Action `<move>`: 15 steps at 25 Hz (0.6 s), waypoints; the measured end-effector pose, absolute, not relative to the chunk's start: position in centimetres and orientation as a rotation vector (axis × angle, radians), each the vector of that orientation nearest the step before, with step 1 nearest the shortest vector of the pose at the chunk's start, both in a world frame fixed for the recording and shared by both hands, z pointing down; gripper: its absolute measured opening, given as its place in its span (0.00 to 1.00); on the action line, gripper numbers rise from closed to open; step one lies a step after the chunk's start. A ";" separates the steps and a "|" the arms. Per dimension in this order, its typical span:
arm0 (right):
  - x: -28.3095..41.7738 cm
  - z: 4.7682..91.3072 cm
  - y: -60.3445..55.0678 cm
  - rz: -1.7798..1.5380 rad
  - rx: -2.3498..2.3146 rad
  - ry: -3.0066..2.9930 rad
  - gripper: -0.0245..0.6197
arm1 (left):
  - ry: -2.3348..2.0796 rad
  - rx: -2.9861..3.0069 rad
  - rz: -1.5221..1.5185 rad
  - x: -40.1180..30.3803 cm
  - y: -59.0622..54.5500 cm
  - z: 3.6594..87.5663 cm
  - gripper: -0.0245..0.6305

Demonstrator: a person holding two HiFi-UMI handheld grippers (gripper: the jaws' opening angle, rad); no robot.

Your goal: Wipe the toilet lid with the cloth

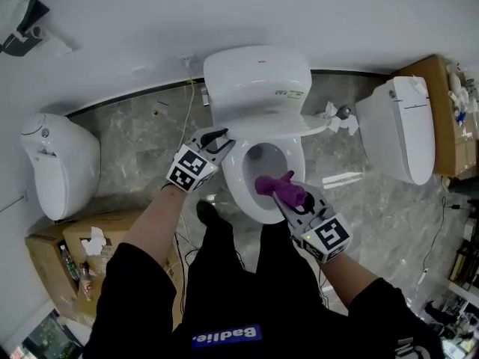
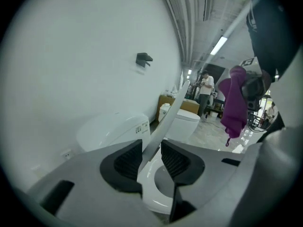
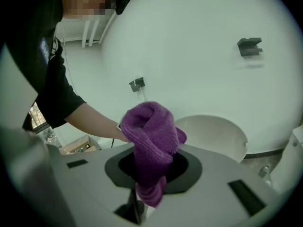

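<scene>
Toilet lid [image 1: 258, 81]: white, glossy, rounded; raised and standing open behind the bowl [image 1: 263, 161], with one thin edge between the parted jaws of the left gripper [image 2: 151, 156]. Cloth [image 1: 281, 188]: purple terry, bunched into a wad, pinched in the right gripper [image 3: 150, 171] above the bowl.

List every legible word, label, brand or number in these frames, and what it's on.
"Badlie." as best it reads, letters reversed: blue print on the person's black shirt.
Sticker on the middle toilet, seen in the left gripper view too: too small to read.
Small mark on the right toilet: too small to read.
</scene>
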State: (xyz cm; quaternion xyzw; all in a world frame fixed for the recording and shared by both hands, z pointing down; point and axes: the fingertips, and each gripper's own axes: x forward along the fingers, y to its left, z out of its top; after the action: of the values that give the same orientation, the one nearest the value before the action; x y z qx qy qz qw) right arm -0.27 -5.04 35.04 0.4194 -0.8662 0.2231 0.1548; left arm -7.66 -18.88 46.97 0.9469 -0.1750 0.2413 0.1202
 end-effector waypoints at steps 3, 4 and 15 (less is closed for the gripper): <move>-0.6 31.2 -3.0 0.630 1.189 -2.514 0.17 | -0.447 2.742 0.742 -9.2 -15.8 46.8 0.28; -0.4 30.0 -2.4 0.632 1.203 -2.520 0.17 | -0.454 2.724 0.723 -10.0 -15.1 46.4 0.30; 2.2 24.3 -3.7 0.538 1.282 -2.601 0.17 | -0.387 2.605 0.593 -4.5 -13.1 42.3 0.10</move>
State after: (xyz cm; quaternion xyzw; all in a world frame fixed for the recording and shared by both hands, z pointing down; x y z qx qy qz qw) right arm 2.18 -3.72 24.30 0.4326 -0.8779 0.1814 0.0961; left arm -4.46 -13.09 42.32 0.9414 -0.1400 0.2143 0.2194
